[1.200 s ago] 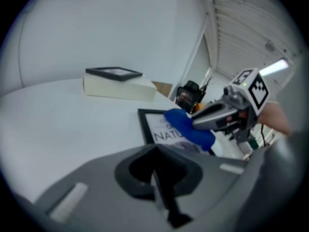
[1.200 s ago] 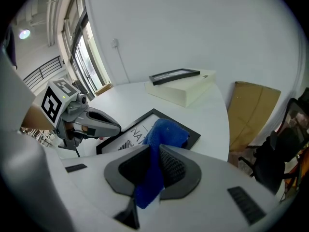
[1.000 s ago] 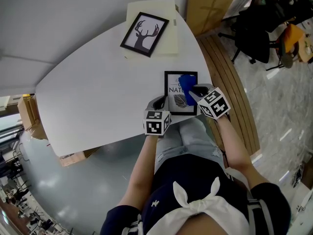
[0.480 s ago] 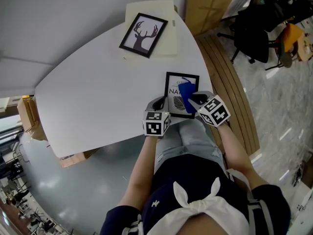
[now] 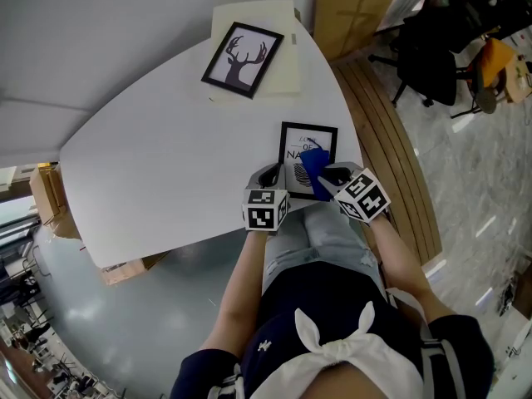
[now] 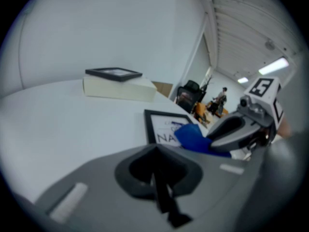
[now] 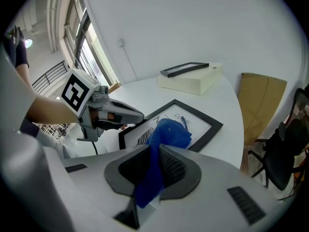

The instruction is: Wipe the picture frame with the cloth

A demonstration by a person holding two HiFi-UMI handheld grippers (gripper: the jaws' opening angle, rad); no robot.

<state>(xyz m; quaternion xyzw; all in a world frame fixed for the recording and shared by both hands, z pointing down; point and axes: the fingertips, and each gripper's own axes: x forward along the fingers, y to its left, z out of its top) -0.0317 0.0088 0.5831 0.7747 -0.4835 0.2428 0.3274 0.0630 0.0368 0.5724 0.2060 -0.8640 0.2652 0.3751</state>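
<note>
- The white table [image 5: 166,140] is curved and fills most of the head view in front of me.
- A flat cream box [image 5: 287,77] sits at the far edge of the table.
- A black-framed deer picture [image 5: 242,59] lies flat on top of that box.
- The picture frame [image 5: 295,144] I am wiping lies flat at the near right edge of the table, well apart from the box. It is black, with a white print of dark lettering and a leaf.
- My left gripper [image 5: 270,174] is at the frame's near left corner. Its jaws are closed together with nothing between them. I cannot tell whether the tip presses on the frame.
- My right gripper [image 7: 157,151] reaches over the frame's near right side, just beside the left one. Its jaws are clamped tight on the cloth.
- The blue cloth [image 7: 170,133] sticks out past the jaws in a bunched wad. It rests on the middle of the frame's glass, covering part of the print.
</note>
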